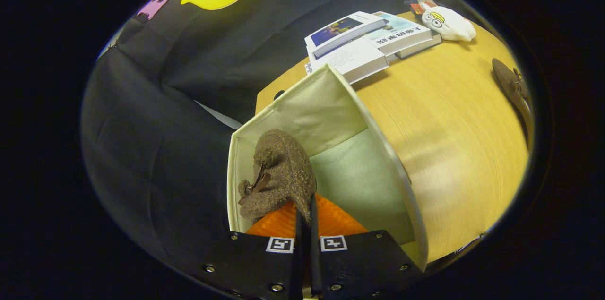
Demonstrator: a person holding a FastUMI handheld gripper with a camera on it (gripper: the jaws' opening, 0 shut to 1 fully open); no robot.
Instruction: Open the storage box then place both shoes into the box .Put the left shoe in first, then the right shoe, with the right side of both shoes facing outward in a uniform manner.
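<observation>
1. One fuzzy brown shoe (279,172) hangs inside the open storage box (331,101), long axis running away from the fingers.
2. Gripper (306,224) fingers nearly closed, pinching its edge.
3. Second shoe (513,85) lies far right on the table (453,149).

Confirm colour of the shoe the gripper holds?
Brown, fuzzy shoe, clearest in gripper view.

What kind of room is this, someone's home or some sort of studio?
Probably a staged booth, not a home: black cloth hangs behind a wooden table set with books and soft toys. The gripper holds a brown shoe inside an open fabric box; another shoe lies on the table.
</observation>
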